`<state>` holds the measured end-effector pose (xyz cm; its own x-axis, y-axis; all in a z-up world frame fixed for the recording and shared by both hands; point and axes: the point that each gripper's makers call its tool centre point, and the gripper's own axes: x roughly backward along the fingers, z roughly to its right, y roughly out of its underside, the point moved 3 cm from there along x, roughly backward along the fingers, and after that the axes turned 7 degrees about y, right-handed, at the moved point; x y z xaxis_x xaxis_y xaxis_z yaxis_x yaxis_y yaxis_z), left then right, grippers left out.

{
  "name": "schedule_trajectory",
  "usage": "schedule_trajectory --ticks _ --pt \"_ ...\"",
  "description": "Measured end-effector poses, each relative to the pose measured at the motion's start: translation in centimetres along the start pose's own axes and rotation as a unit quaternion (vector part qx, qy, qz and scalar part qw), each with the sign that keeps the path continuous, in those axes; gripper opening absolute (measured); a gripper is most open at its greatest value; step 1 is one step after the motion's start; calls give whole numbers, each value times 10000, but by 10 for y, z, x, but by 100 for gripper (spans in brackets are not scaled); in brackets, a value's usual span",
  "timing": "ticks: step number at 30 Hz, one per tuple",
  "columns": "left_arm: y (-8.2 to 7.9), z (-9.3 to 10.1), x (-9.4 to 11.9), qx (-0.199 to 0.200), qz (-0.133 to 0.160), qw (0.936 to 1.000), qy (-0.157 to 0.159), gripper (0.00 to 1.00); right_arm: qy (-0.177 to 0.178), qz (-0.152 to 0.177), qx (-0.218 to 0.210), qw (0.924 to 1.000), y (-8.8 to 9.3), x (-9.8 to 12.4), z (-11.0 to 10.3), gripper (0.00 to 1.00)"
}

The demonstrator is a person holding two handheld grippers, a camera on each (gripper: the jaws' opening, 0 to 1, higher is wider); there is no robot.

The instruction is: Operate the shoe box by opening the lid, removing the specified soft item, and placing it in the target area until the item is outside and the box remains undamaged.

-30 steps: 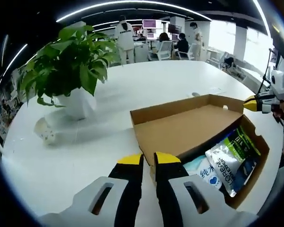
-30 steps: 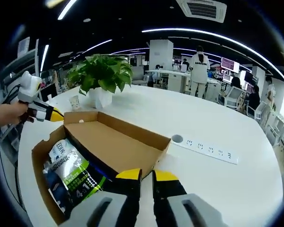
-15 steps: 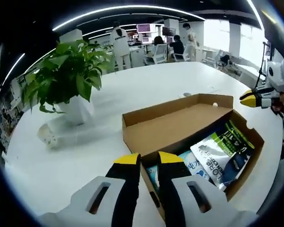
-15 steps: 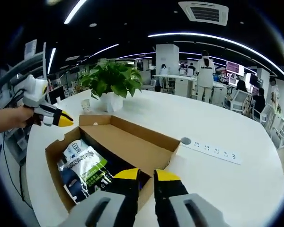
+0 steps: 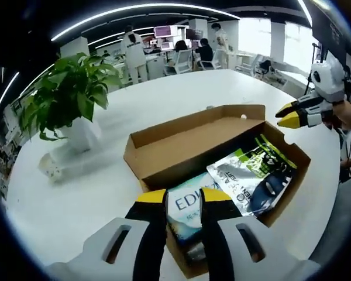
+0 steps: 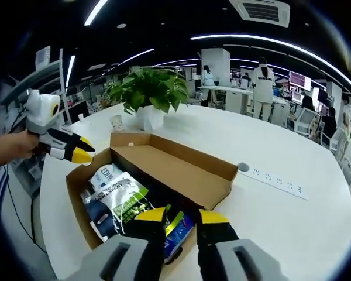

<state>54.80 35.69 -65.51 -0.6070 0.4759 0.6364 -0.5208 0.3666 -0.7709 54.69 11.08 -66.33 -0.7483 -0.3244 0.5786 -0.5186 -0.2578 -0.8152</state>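
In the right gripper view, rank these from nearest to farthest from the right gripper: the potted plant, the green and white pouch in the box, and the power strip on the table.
From the right gripper:
1. Green and white pouch, just ahead and left, inside the open shoe box.
2. Power strip, out to the right on the table.
3. Potted plant, beyond the box's far end.

One open cardboard box (image 5: 181,146) sits just past the fingers. Inside it lie at least two soft packets: a white-and-green one (image 5: 245,172) and a pale blue one (image 5: 190,205). Beyond the box stand one potted plant (image 5: 67,96) and one small cup (image 5: 50,167). One power strip (image 6: 275,181) lies to the right. Two grippers show, left gripper (image 5: 183,199) and right gripper (image 6: 181,218).
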Motion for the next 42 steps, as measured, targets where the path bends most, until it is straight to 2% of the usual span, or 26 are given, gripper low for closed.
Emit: schedule_trajectory --ticks 7,13,19,22,31,42 --pt "12 17 0 63 -155 9996 219 21 -106 -271 91 9995 5 -7 -7 20" --pt "23 33 -2 280 -311 9981 453 21 -197 -569 172 9980 8 -14 -17 26" --pt "28 44 -1 479 -405 9958 670 22 -146 -685 204 9973 7 -23 -22 29" --pt "35 50 -3 518 -614 9933 827 22 -97 -758 200 9969 9 -29 -19 31" --pt "50 60 -9 745 -907 9874 1061 22 -71 -810 485 9955 12 -41 -23 32" --pt "50 67 -17 1170 -872 9801 1344 21 -246 -910 454 9945 15 -50 -31 32"
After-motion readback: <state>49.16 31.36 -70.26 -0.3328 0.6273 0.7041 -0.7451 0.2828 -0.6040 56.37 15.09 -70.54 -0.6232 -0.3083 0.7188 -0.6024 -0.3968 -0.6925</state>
